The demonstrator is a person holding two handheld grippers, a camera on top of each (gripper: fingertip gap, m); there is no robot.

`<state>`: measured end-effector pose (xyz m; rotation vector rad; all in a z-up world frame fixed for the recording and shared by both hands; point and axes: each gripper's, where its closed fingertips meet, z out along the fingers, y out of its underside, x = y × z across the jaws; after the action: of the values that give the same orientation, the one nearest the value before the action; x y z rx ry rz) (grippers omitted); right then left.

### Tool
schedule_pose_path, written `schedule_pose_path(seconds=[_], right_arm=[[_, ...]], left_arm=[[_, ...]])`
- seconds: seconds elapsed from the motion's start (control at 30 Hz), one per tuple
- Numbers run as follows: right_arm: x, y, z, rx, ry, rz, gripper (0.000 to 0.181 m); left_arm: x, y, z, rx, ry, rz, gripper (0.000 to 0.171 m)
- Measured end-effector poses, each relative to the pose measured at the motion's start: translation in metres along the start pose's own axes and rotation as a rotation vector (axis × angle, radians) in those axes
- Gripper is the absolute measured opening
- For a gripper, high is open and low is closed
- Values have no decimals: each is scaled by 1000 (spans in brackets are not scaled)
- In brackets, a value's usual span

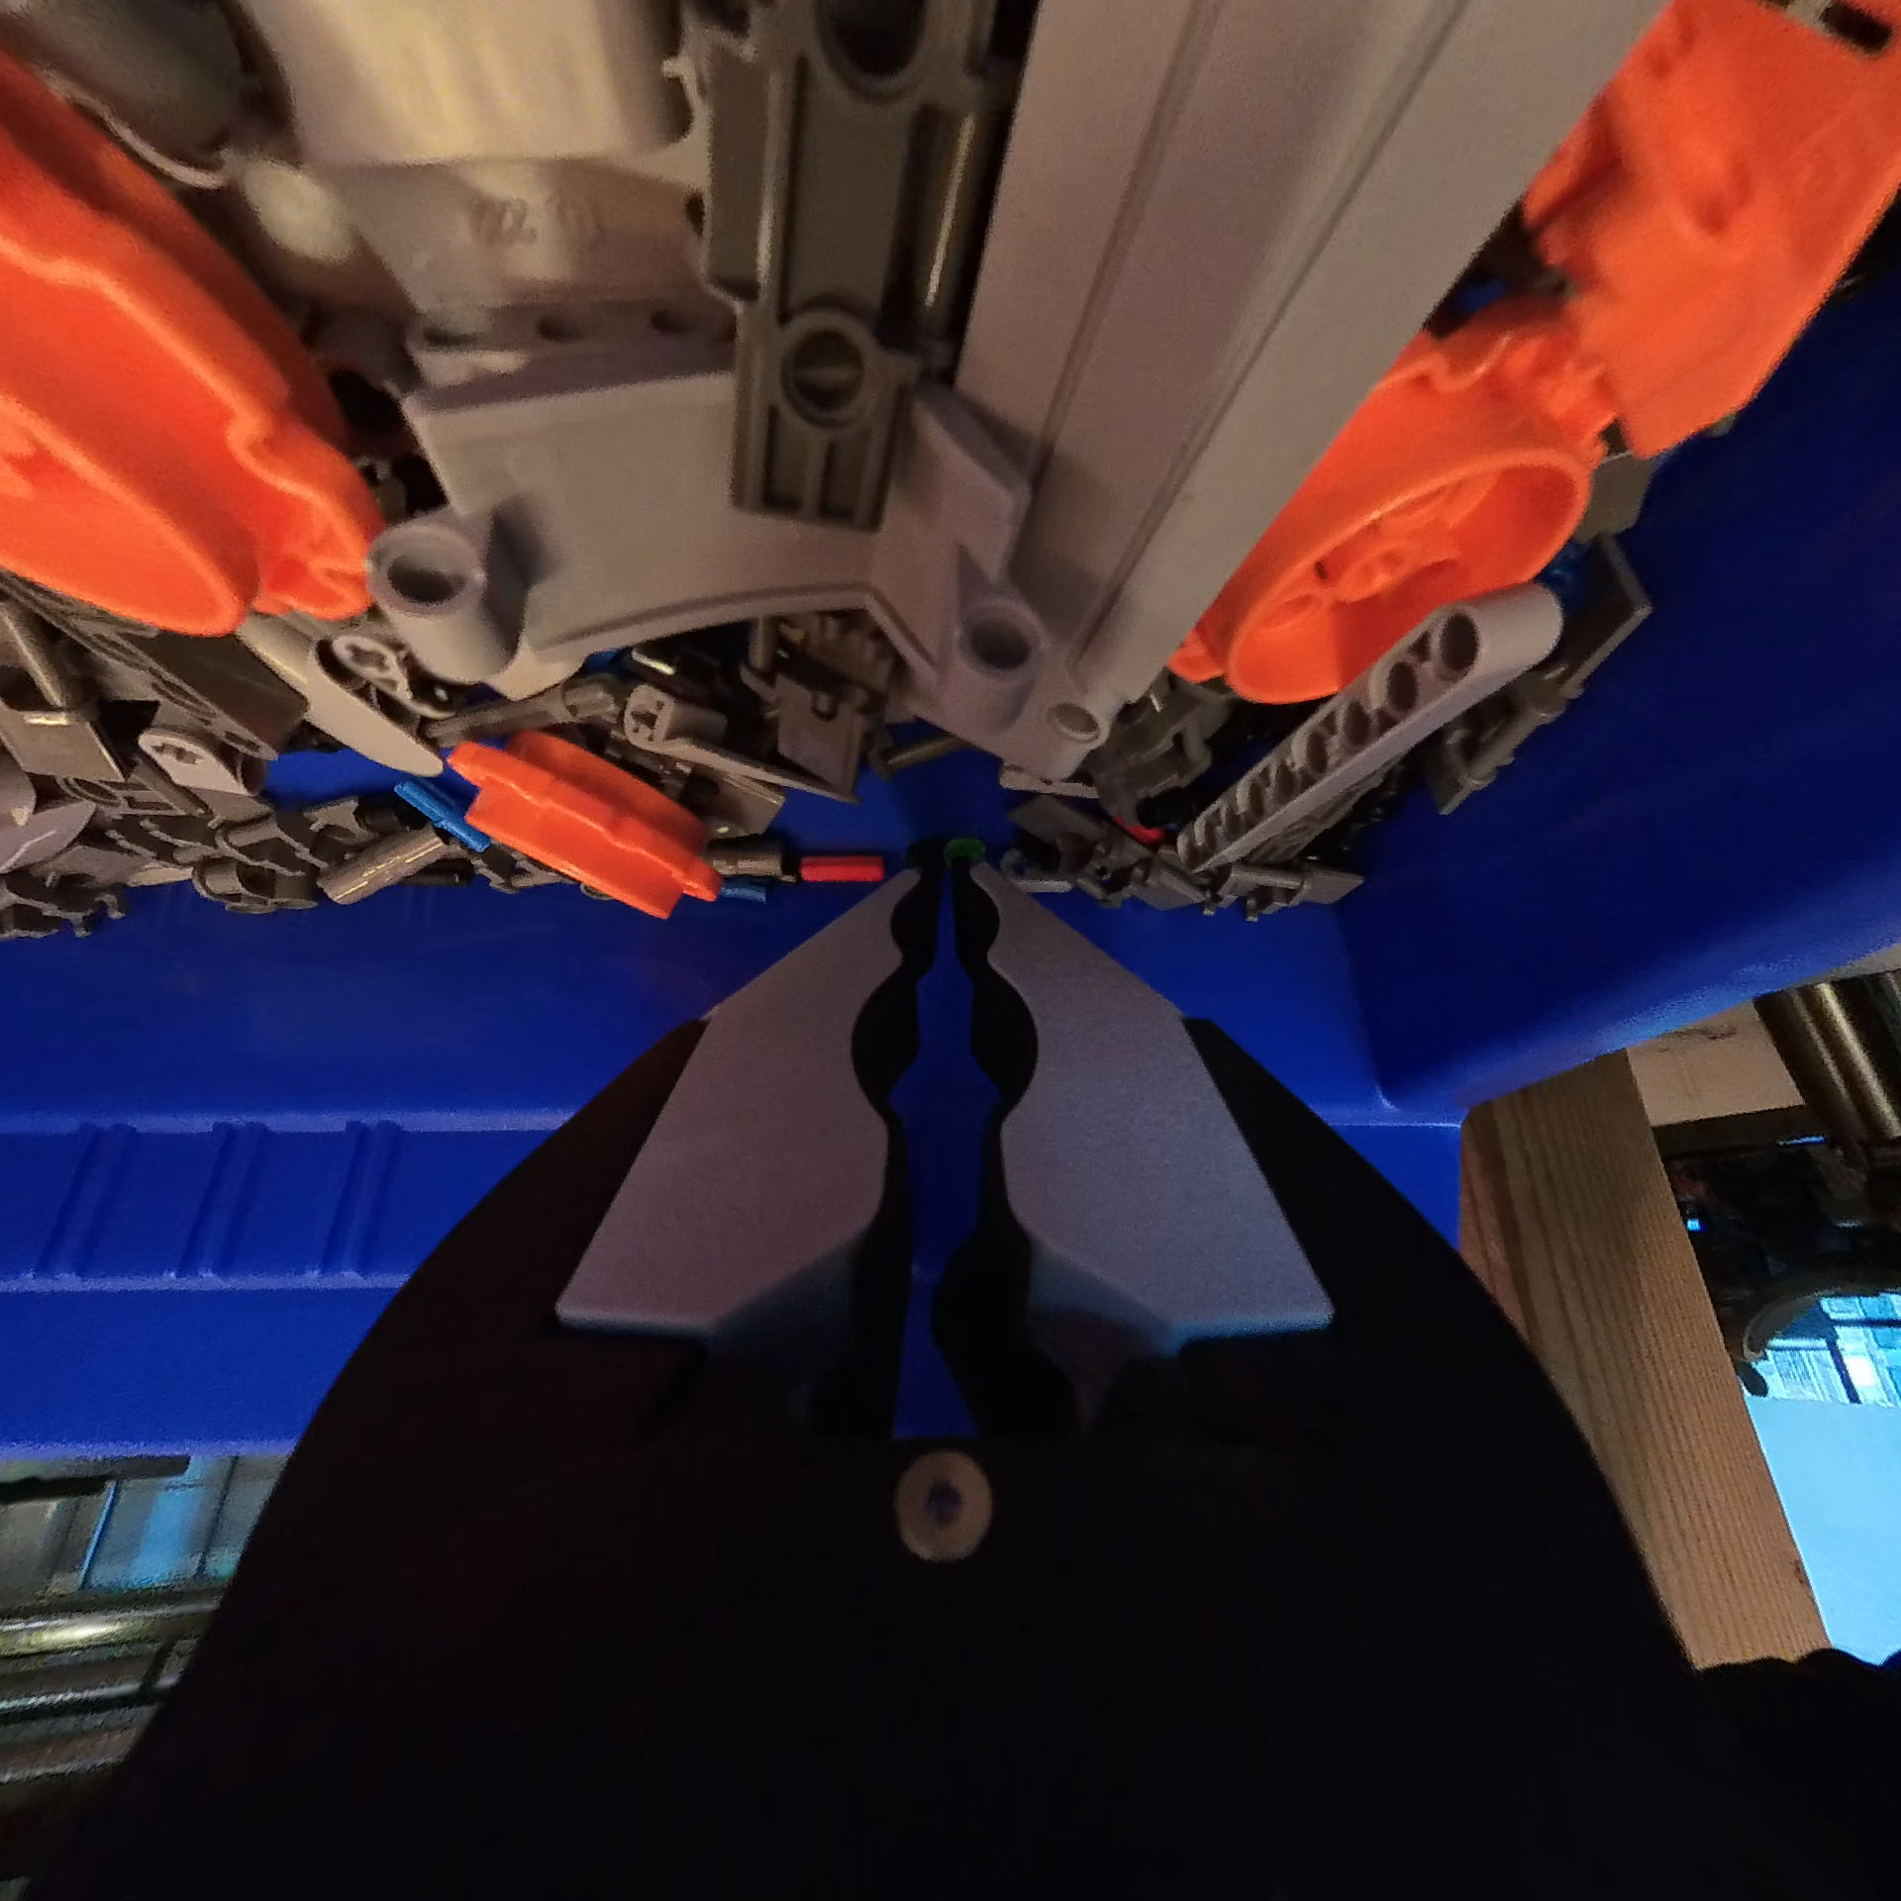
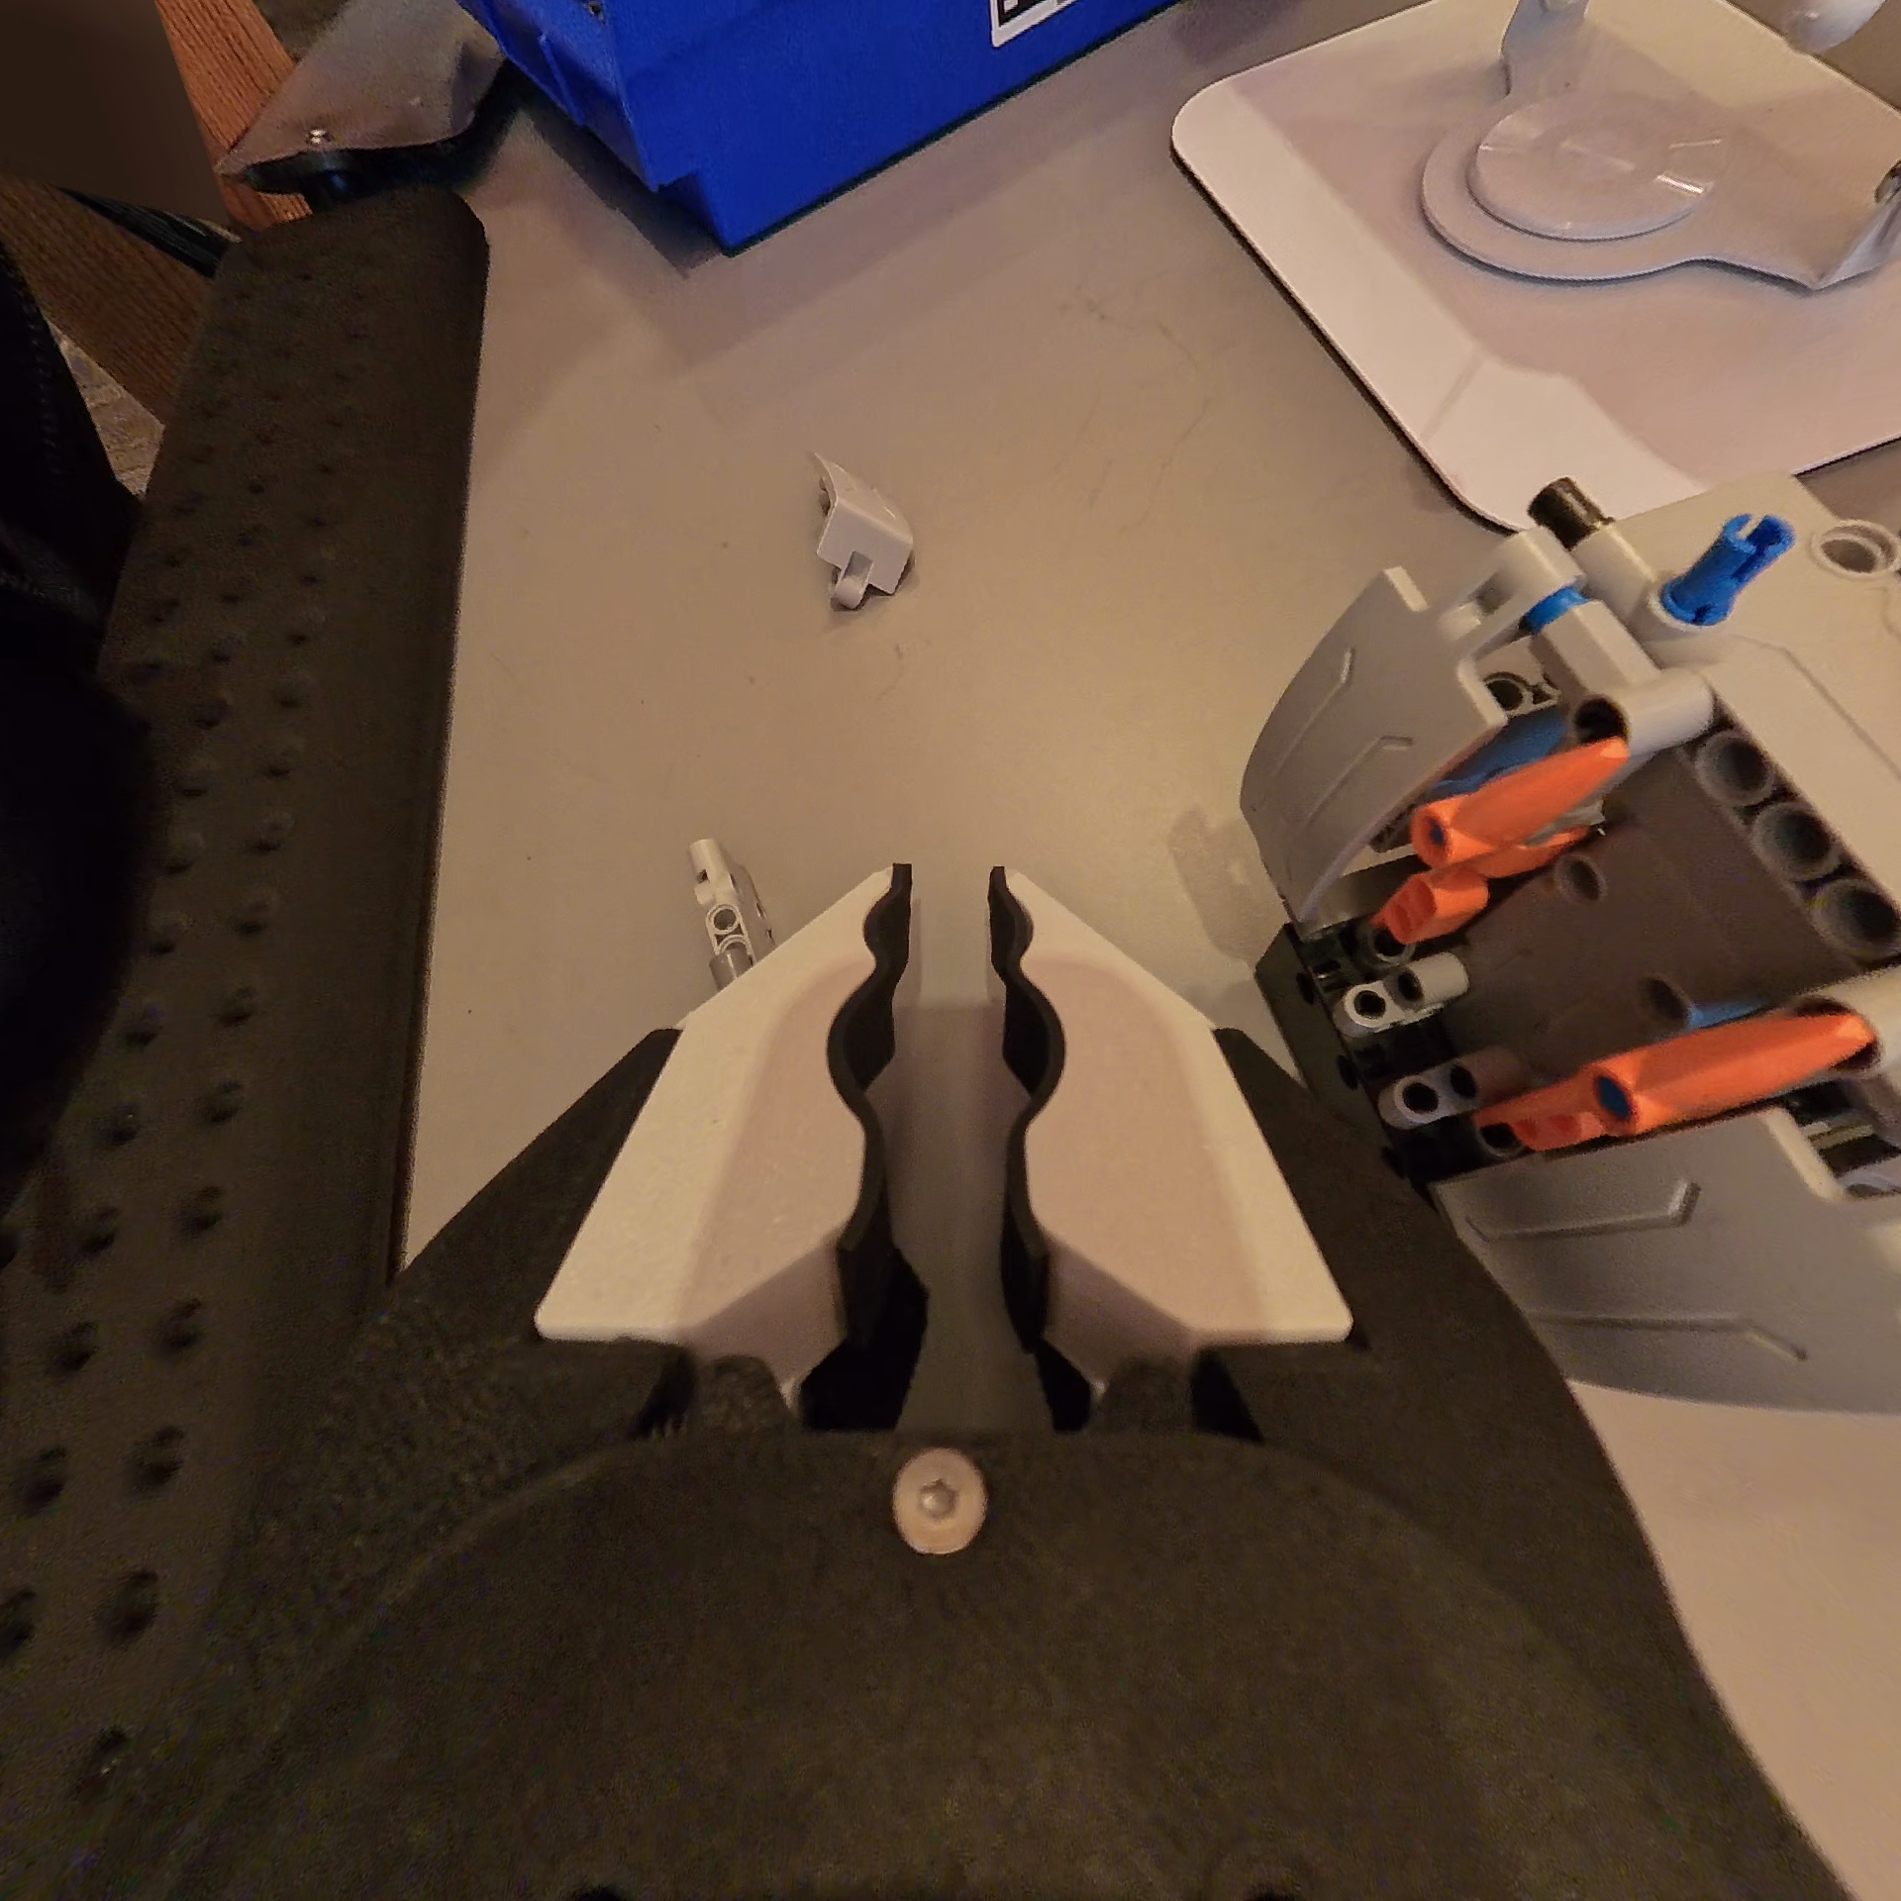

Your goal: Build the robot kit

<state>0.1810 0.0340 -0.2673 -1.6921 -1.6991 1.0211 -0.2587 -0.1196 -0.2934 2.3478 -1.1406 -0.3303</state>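
Our left claw (image 1: 941, 874) is inside the blue bin (image 1: 309, 1029), its jaws almost together at a tiny green bit (image 1: 962, 850); we cannot tell if it is pinched. The bin holds grey bricks (image 1: 658, 483), orange parts (image 1: 586, 823) and a red pin (image 1: 841, 869). Our right claw (image 2: 949, 874) hangs over the grey table (image 2: 1029, 411), a little open and empty, just beside a small grey piece (image 2: 730, 910)

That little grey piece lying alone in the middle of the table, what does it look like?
The little grey piece looks like smooth light grey plastic, a small curved wedge shaped like a shell. A small clip or loop sticks out at its lower edge. It lies loose on the grey table, touching nothing else. It sits ahead of the right claw, which is open and well short of it.
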Motion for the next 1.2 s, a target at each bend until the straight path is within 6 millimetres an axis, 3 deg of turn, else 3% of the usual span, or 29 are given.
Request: schedule_pose_path(seconds=[0.3, 0.43, 0.67, 1.2], right_arm=[[0, 0, 0, -1, 0, 0, 13], [0, 0, 0, -1, 0, 0, 13], [0, 0, 0, 0, -1, -1, 13], [0, 0, -2, 3, 3, -1, 13]], left_arm=[[-2, -21, -14, 189, 53, -63, 0], [-5, -15, -20, 210, 68, -96, 3], [5, -18, -18, 252, 132, -130, 3], [7, -28, -13, 363, 34, -13, 0]])
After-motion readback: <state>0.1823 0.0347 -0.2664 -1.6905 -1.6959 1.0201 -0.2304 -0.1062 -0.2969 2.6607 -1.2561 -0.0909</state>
